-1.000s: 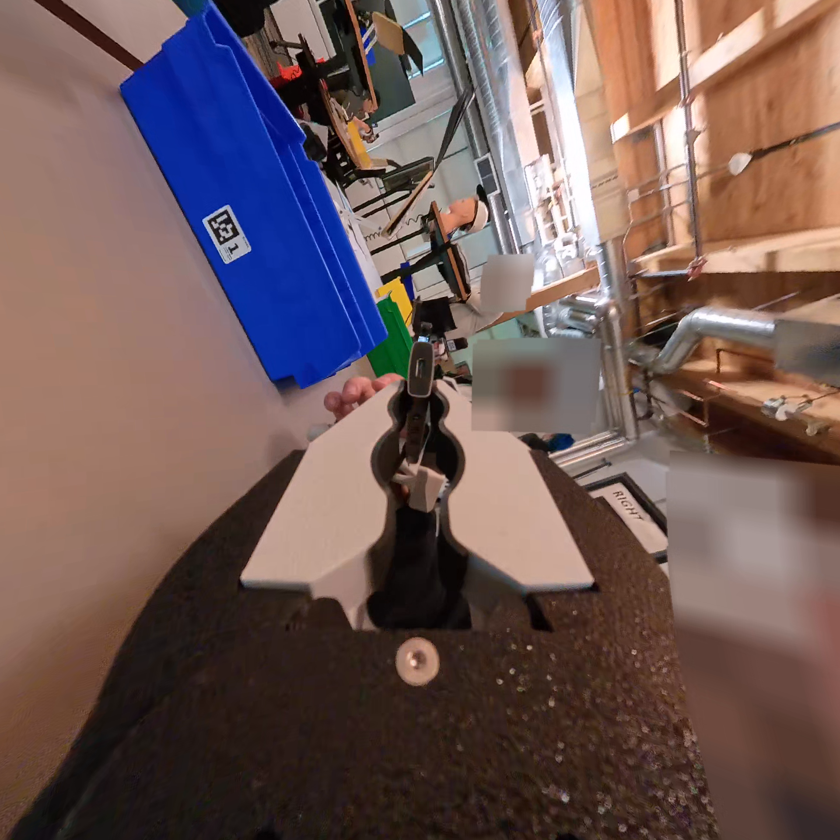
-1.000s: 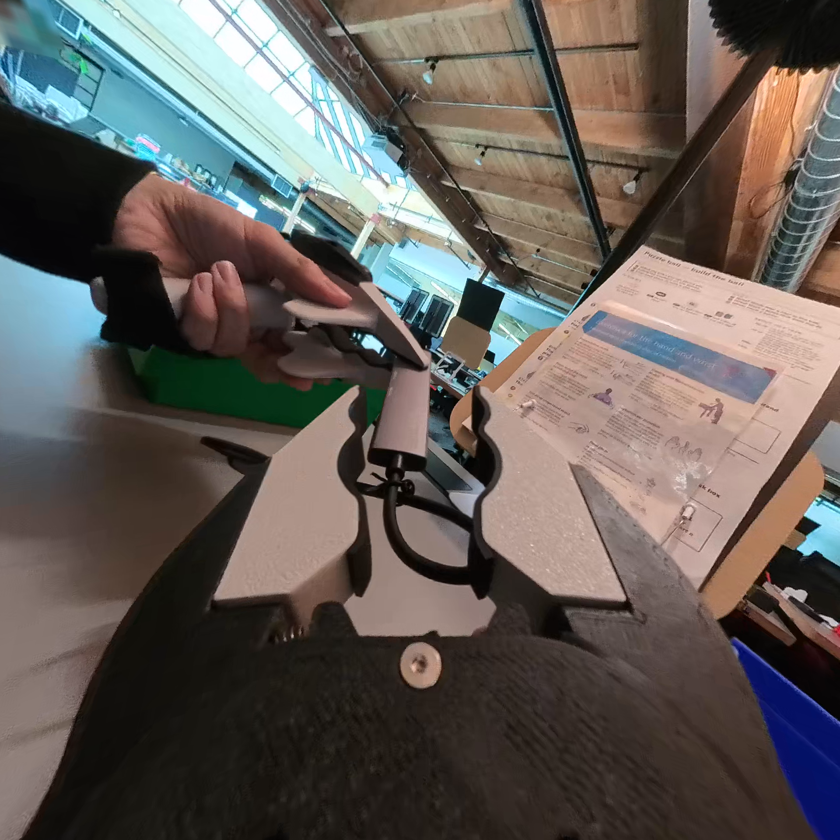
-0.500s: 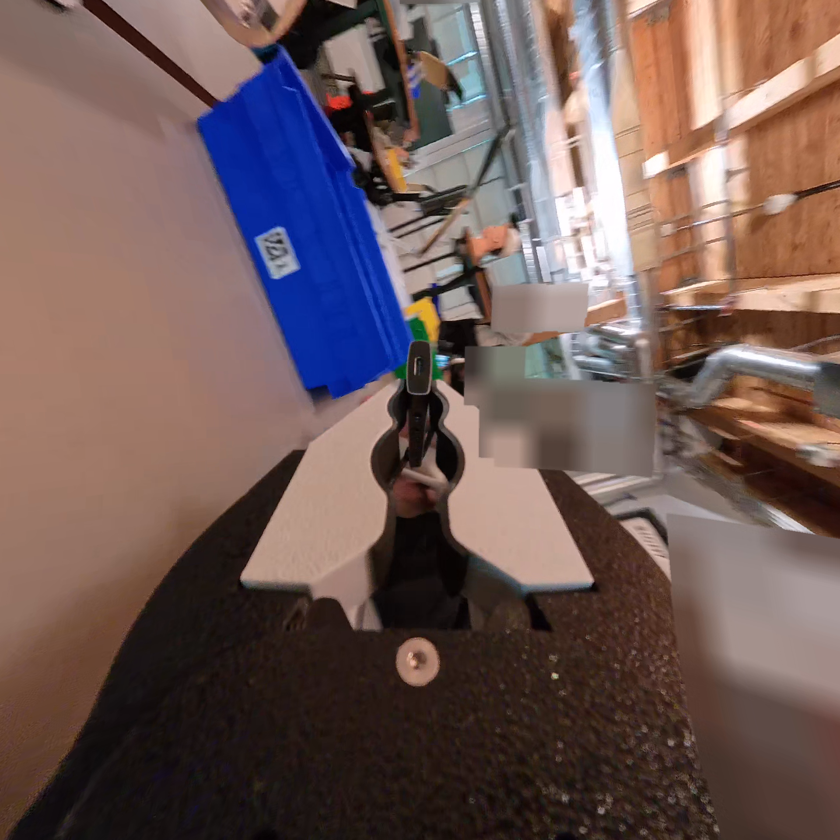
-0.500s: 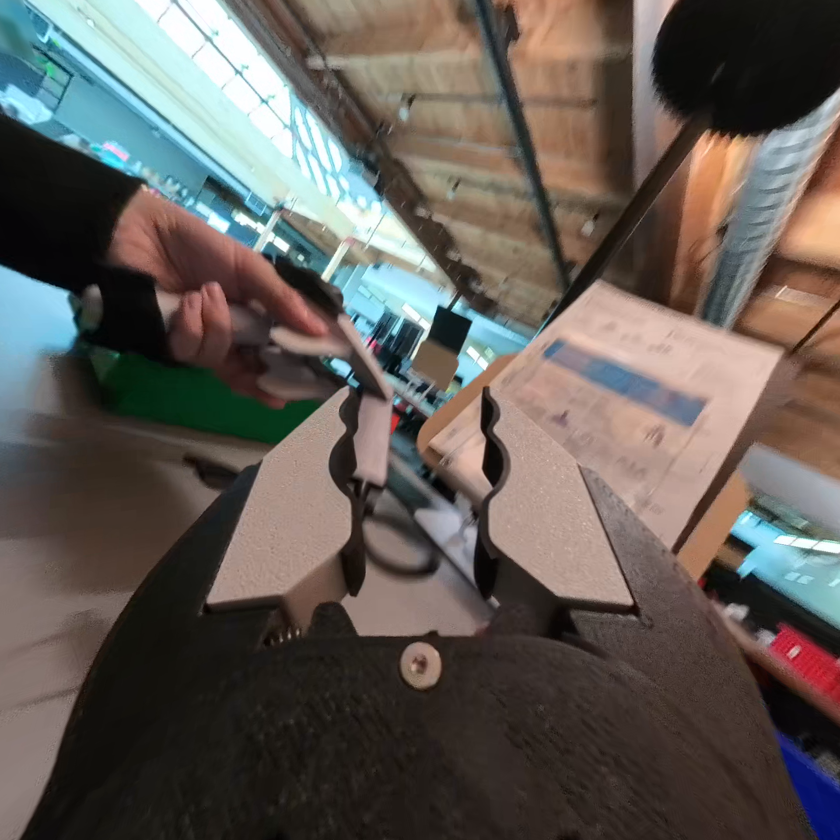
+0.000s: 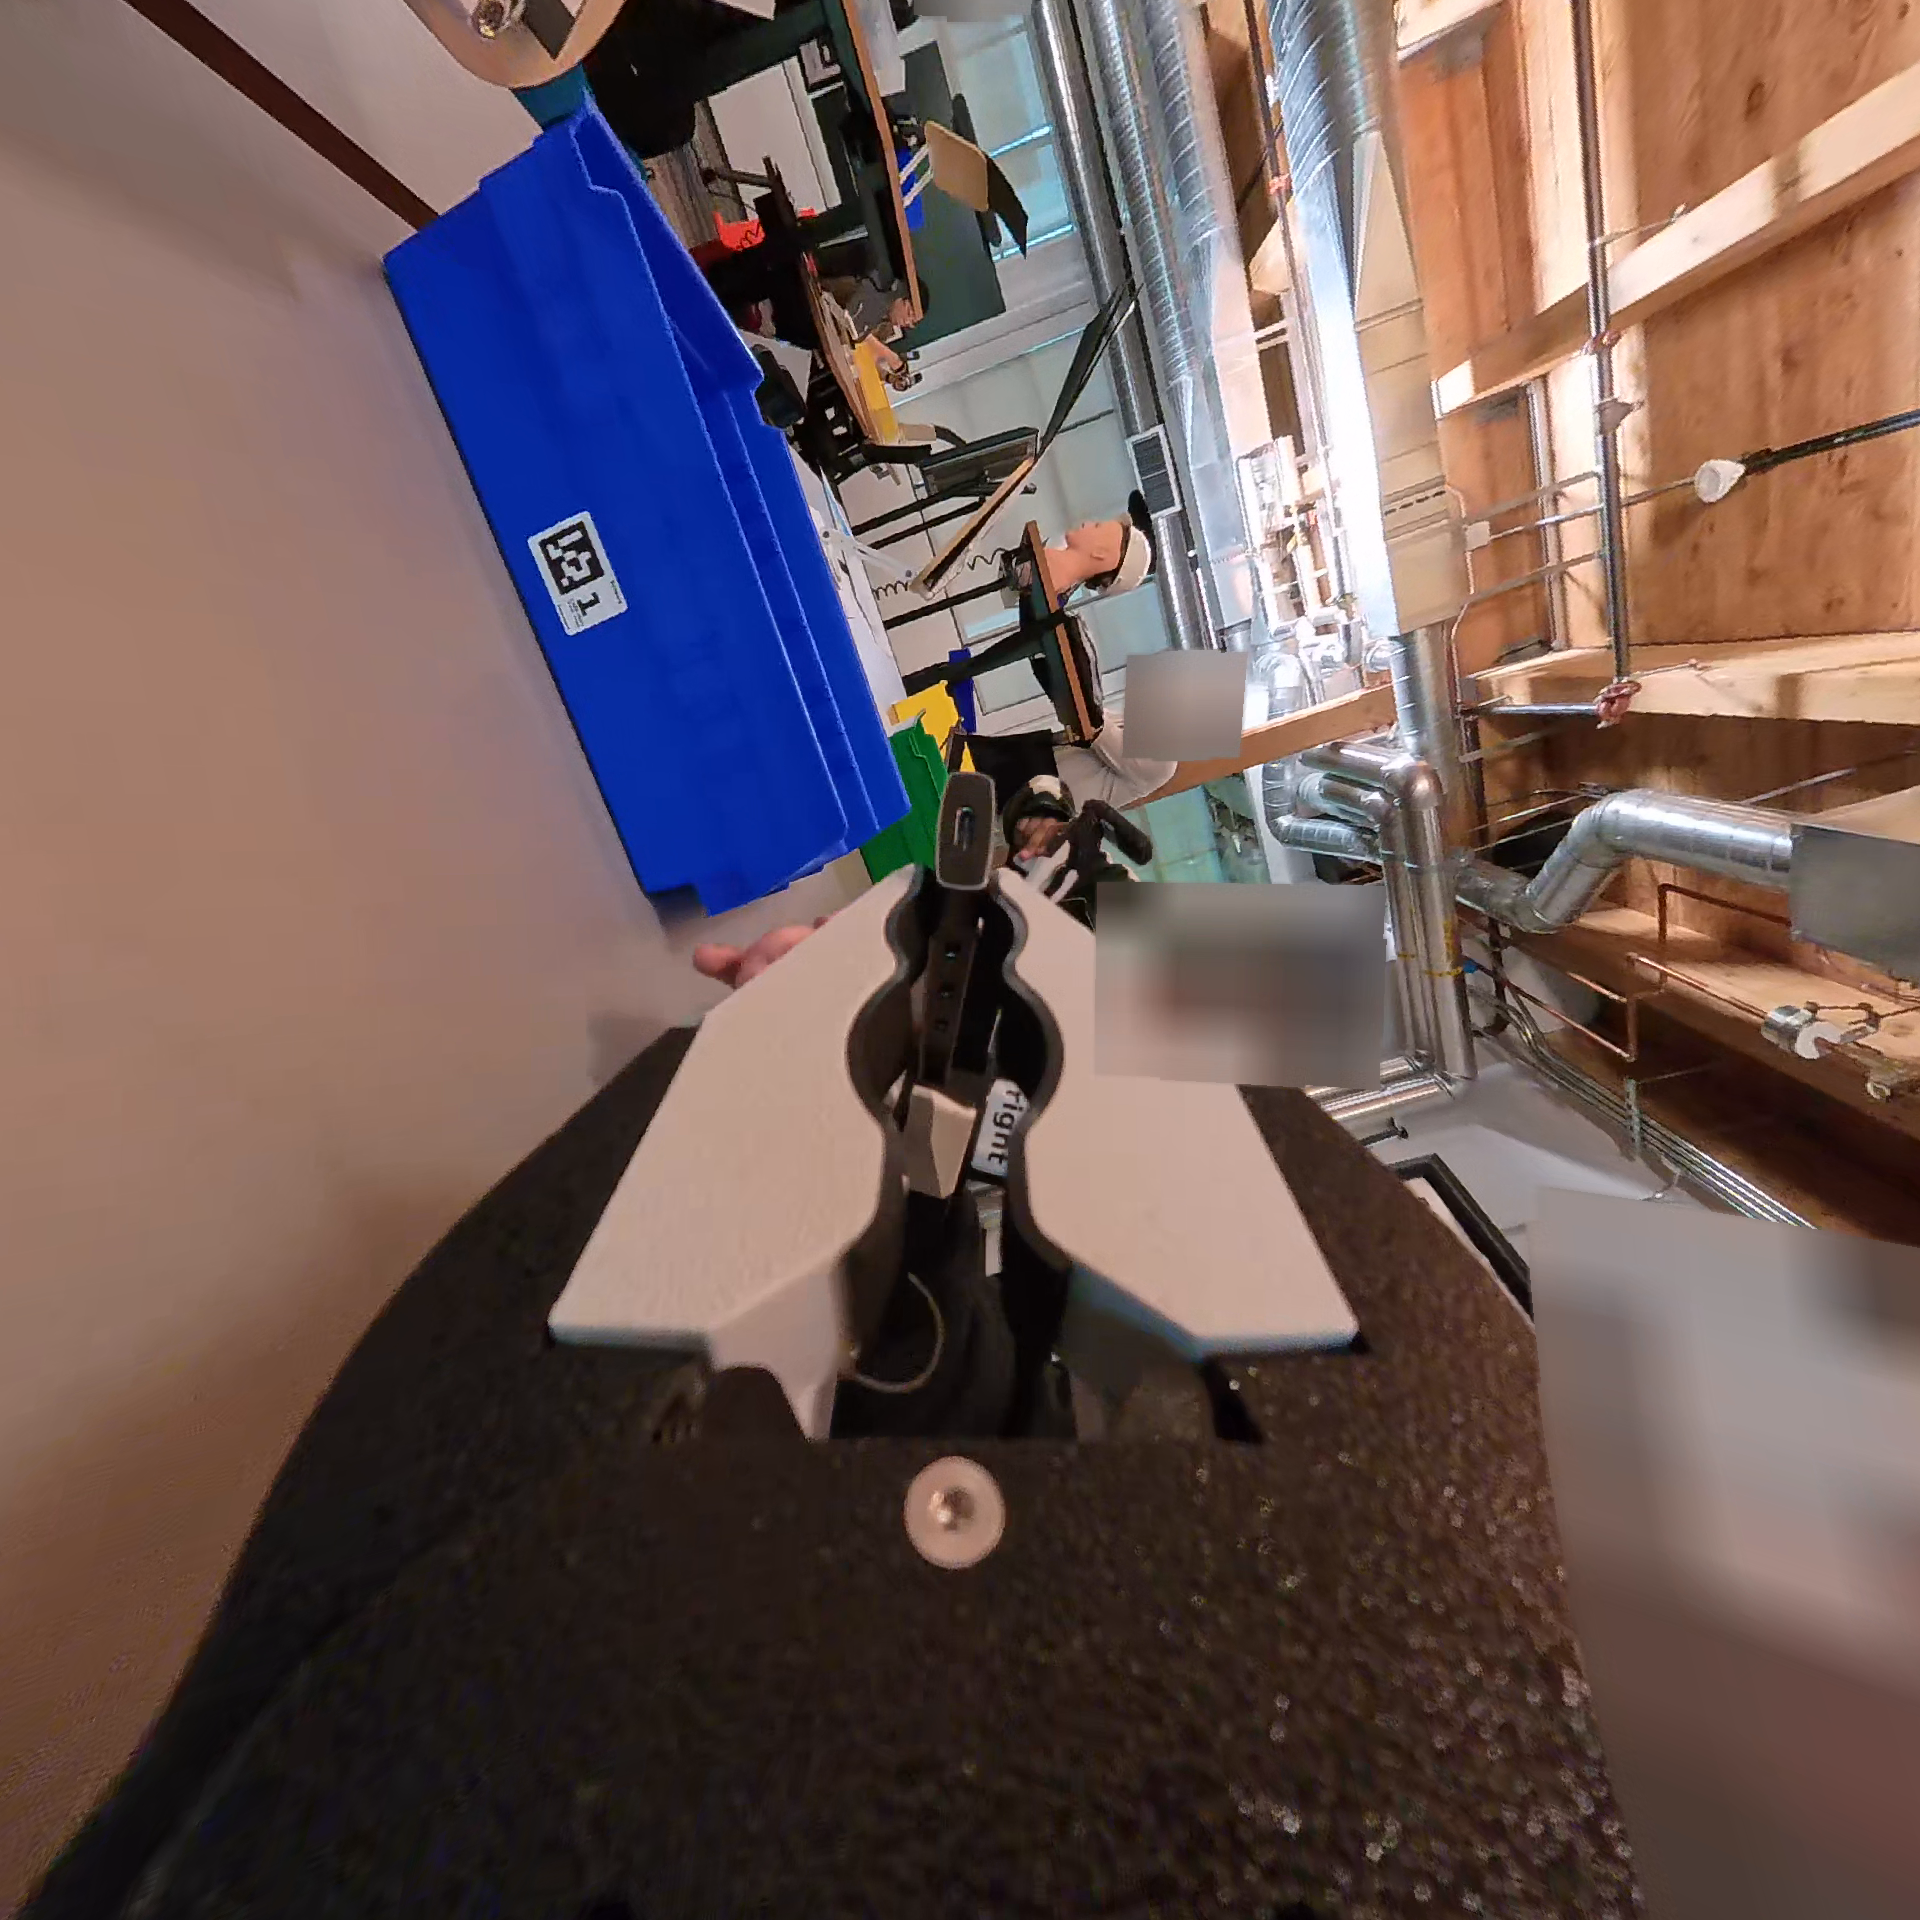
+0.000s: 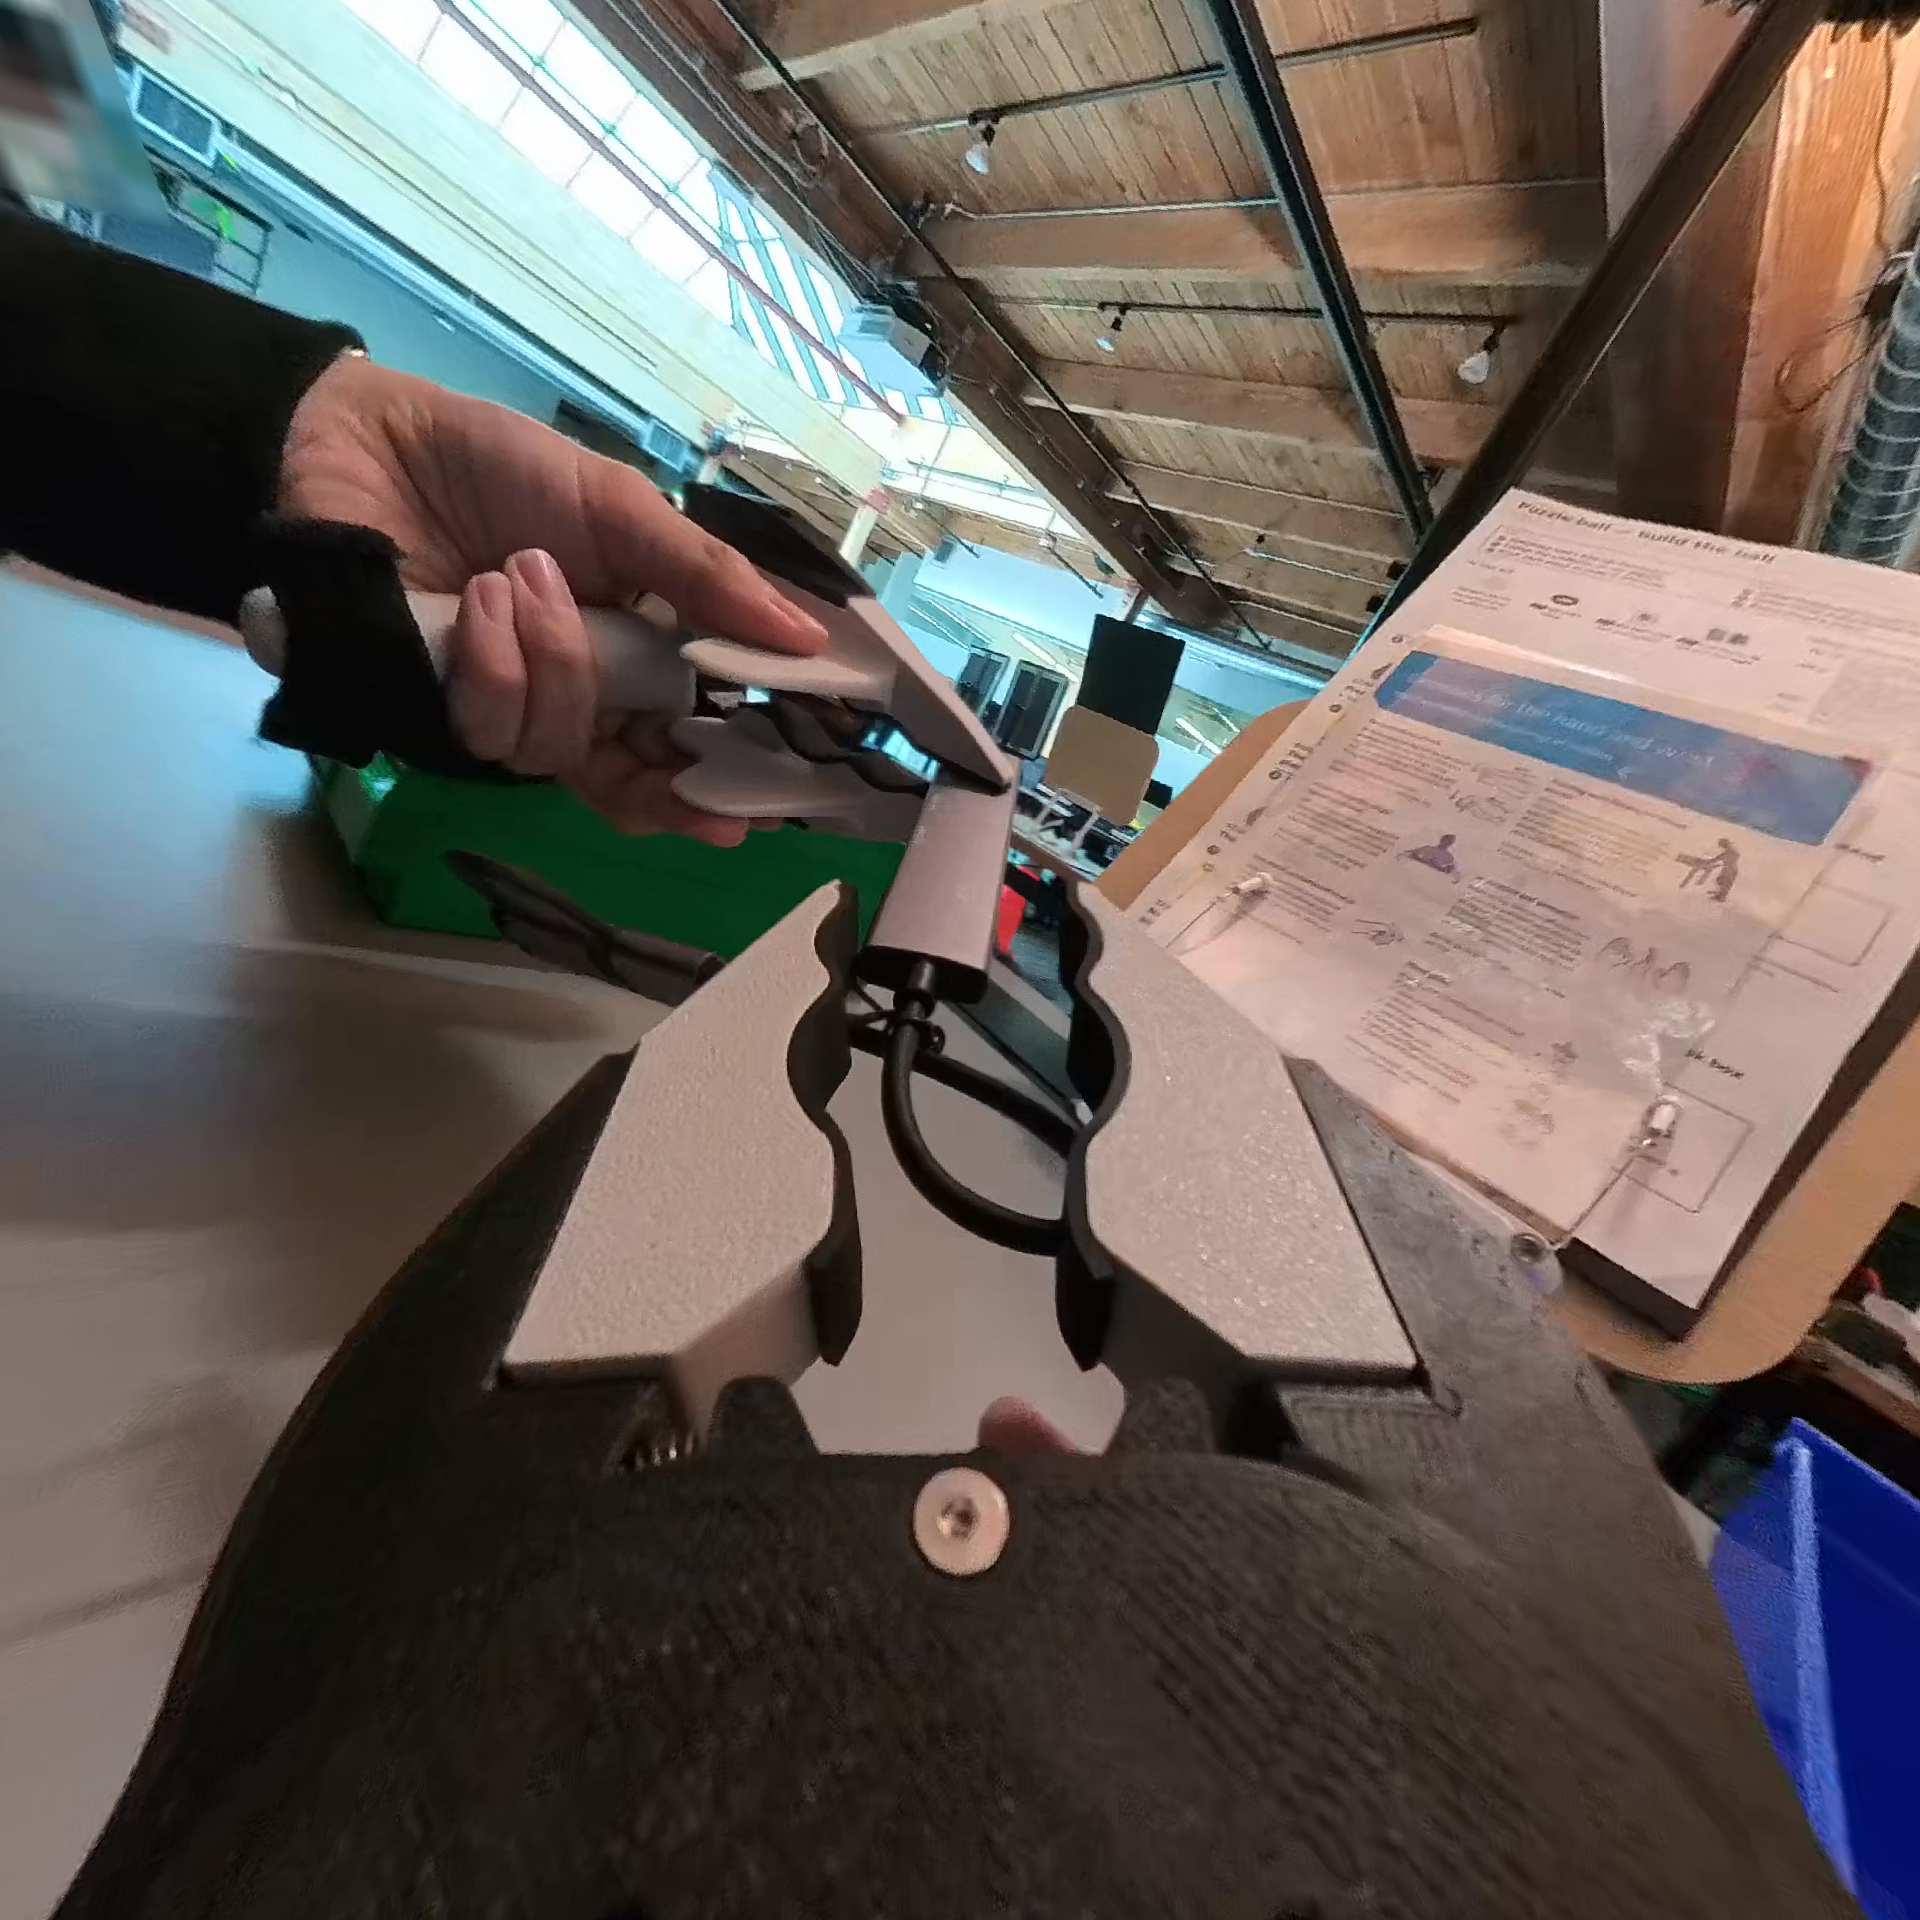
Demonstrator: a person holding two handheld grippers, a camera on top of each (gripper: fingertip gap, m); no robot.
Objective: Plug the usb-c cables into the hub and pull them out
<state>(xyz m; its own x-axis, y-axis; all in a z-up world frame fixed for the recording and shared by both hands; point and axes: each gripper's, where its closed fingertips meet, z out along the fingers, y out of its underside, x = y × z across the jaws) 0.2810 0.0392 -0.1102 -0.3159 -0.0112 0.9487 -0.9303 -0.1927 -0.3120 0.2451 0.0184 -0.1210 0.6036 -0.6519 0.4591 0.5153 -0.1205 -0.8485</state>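
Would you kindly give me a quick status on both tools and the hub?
Left tool shut on hub, held up off the table. Right tool open, empty, fingers either side of the hub's lower end. Hub's black cord loops between them.

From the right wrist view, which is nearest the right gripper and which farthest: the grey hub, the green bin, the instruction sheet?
1. Hub: just ahead of the right gripper, reaching in at its fingers.
2. Instruction sheet: propped up on the right, a little beyond.
3. Green bin: on the left, behind the hand with the left gripper.
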